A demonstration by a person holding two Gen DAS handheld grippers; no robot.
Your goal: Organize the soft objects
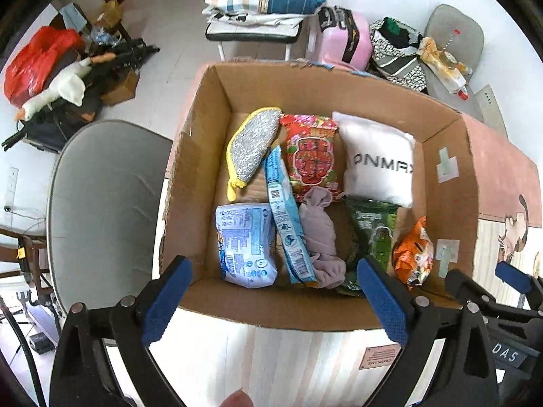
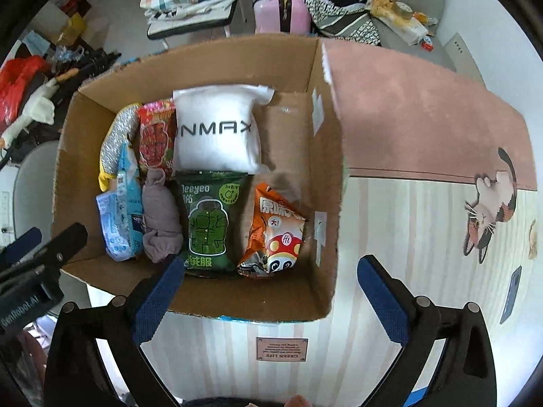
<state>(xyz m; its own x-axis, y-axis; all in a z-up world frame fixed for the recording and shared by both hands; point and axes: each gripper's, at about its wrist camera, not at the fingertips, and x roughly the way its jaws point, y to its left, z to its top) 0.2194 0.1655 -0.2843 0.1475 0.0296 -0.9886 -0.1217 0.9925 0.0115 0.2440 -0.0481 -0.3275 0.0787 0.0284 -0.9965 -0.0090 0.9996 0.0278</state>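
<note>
Lying packed side by side on the floor of the open brown cardboard box [image 2: 190,291], the soft things look already sorted: each sits flat so that none buries another. The white fabric pouch printed with dark letters [image 2: 217,132] fills the far middle, with the red patterned snack bag [image 2: 156,135] and the silver mesh scrubber with yellow edging [image 1: 251,146] to its left. Nearer the camera lie the pale blue tissue pack [image 1: 246,244], a long blue wrapper [image 1: 285,220], the bundled mauve cloth [image 2: 161,217], the green packet showing a padded coat [image 2: 208,224] and the crumpled orange snack bag [image 2: 275,237], which leans toward the right wall; whether something grey lies behind it is hard to tell.

The left gripper [image 1: 275,302] hovers above the near rim, fingers spread wide, holding nothing. The right gripper [image 2: 268,302] does likewise, straddling the box's near right corner, wide open and empty. Both tilt downward into the box from the striped mat side, so I judge the packing nearly done.
</note>
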